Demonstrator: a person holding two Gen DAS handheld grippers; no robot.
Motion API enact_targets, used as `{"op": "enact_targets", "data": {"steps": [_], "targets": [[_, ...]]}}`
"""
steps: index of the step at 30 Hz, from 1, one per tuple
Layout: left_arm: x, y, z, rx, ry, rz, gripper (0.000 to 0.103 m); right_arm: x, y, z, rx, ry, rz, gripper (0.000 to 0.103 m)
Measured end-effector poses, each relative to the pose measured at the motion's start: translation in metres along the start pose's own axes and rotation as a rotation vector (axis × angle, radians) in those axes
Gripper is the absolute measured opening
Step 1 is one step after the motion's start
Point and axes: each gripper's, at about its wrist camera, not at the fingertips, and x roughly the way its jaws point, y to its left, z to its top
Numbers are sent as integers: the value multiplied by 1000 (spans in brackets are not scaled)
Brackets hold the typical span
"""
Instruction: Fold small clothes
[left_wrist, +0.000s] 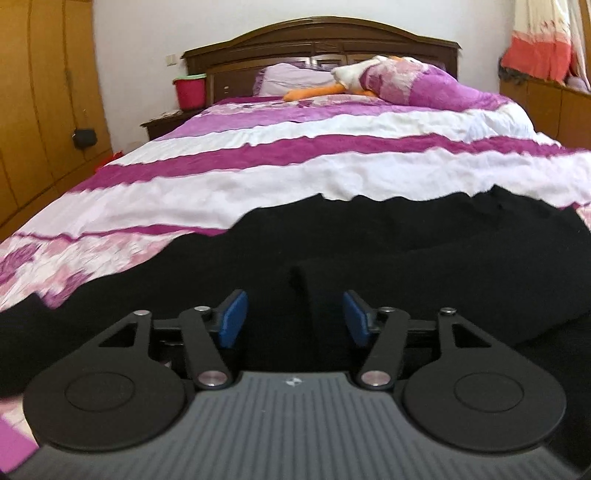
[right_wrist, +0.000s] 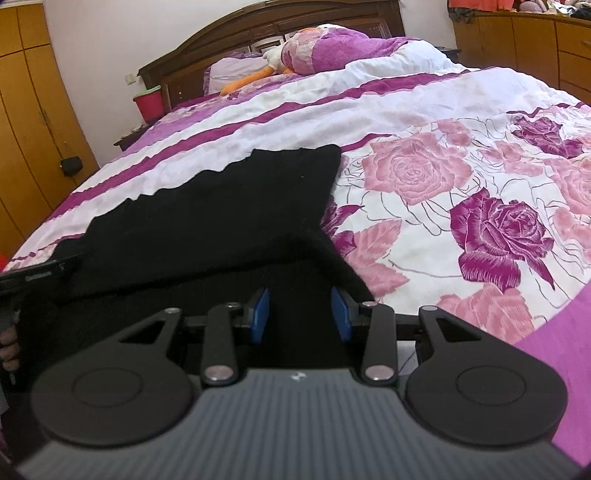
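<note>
A black knitted garment (left_wrist: 369, 236) lies spread across the near end of the bed, with one part folded over itself. In the left wrist view my left gripper (left_wrist: 294, 319) hangs low over it. It is open, and its blue pads (left_wrist: 233, 319) stand wide apart with only flat cloth below them. The right wrist view shows the same black garment (right_wrist: 221, 210) with a raised folded edge running down to my right gripper (right_wrist: 299, 315). That gripper's blue pads (right_wrist: 261, 314) stand apart over black cloth and do not visibly press on it. The left gripper's body (right_wrist: 33, 277) shows at the left edge.
The bed carries a purple-and-white rose-print bedspread (right_wrist: 461, 184). A plush duck (left_wrist: 354, 79) and pillows lie by the dark headboard (left_wrist: 321, 40). A red bucket (left_wrist: 189, 92) stands on the nightstand, and wooden wardrobes (left_wrist: 40, 92) line the left wall.
</note>
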Motion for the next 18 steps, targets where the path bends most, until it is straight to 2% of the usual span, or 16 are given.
{"op": "enact_targets", "data": {"steps": [13, 18], "targets": [[-75, 88, -32, -203, 35, 136, 68, -47, 26, -2, -18, -70, 52, 41], [-82, 123, -51, -311, 68, 256, 70, -51, 40, -9, -45, -62, 43, 41]]}}
